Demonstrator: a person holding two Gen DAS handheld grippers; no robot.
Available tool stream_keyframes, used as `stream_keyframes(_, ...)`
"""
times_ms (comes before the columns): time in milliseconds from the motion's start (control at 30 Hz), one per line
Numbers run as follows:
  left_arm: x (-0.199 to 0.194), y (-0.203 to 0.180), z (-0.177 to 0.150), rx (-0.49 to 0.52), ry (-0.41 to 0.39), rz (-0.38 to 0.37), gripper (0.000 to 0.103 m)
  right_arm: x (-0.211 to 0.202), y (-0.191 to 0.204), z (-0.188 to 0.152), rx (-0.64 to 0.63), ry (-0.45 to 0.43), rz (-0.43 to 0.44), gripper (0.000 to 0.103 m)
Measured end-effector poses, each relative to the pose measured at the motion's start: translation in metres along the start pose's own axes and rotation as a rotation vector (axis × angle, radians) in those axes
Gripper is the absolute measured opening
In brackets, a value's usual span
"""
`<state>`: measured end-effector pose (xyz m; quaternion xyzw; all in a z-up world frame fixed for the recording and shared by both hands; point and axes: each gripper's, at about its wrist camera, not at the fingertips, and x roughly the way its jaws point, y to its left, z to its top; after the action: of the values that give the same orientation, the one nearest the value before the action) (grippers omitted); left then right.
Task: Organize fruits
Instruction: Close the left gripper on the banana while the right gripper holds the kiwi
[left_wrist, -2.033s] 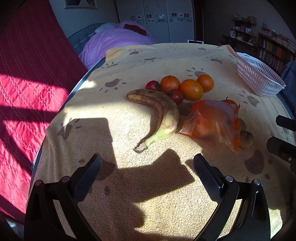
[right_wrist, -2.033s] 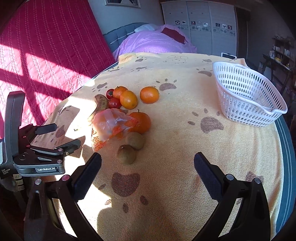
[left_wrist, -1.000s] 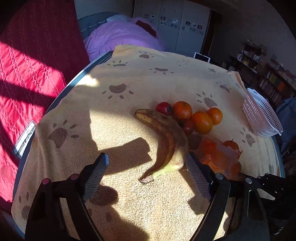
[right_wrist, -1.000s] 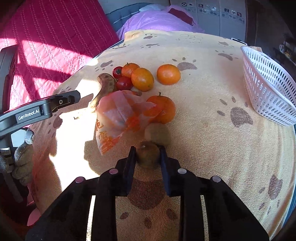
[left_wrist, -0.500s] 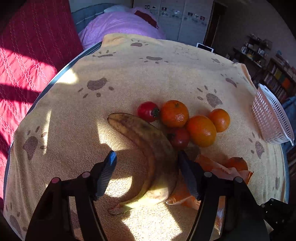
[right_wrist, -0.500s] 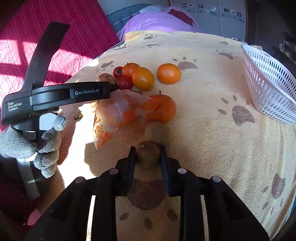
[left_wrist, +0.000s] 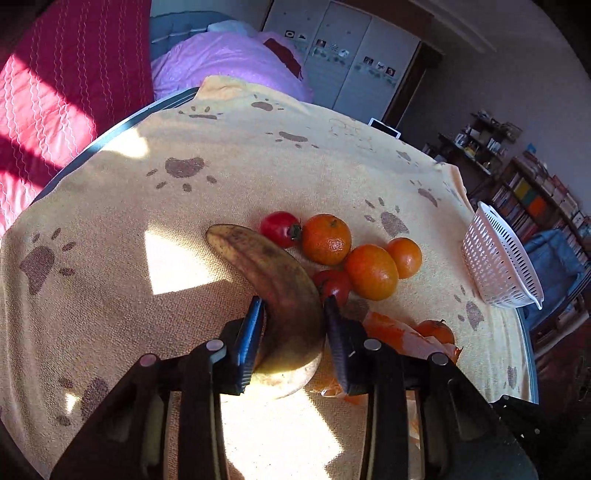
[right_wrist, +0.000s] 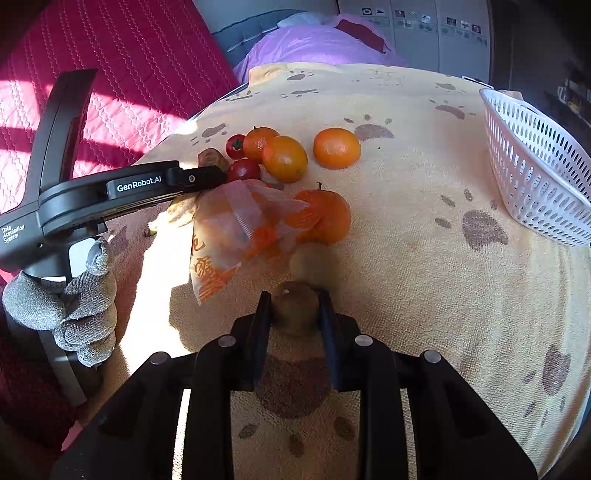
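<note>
— On the paw-print cloth (right_wrist: 424, 295), what's sorted so far?

— Nothing that shows. The white basket (right_wrist: 532, 173) sits at the right edge, well apart from the fruit, and I see no fruit over its rim.

— And the fruit?

— All clustered left of centre: 1 browned banana (left_wrist: 273, 280), a persimmon (right_wrist: 328, 214) touching the orange plastic bag (right_wrist: 236, 229), 3 mandarins (right_wrist: 284, 158), 2 tomatoes (right_wrist: 243, 170) and 2 kiwis.

— The tongs?

— The left gripper (left_wrist: 291, 317) has just been closing and now pinches the banana's thick middle, which lies on the cloth. The right gripper (right_wrist: 293, 314) is clamped on 1 kiwi (right_wrist: 295, 306), its partner just behind.

— So what's left?

— Judging by that, nearly everything: both grasps made, no fruit carried over yet.
</note>
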<state>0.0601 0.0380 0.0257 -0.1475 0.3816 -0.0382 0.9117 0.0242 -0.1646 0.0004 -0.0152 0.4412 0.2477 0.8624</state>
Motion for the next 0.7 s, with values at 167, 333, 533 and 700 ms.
stream_keyframes(167,-0.01,-0.003,-0.003,0.024,-0.041,0.024,0.032,-0.002,0.0,0.0,0.001,-0.005,-0.002,0.027)
stream_keyframes(333,-0.002,0.001,-0.001,0.003,-0.01,0.045,0.035,-0.001,0.001,0.0,-0.002,-0.004,-0.007,0.027)
stream_keyframes(533,0.001,0.002,0.0,-0.007,0.019,0.045,0.042,-0.001,0.0,0.0,0.0,-0.003,-0.005,0.027)
stream_keyframes(700,0.005,0.001,-0.002,-0.005,0.059,0.016,0.043,-0.002,0.0,0.001,0.001,-0.002,-0.003,0.027)
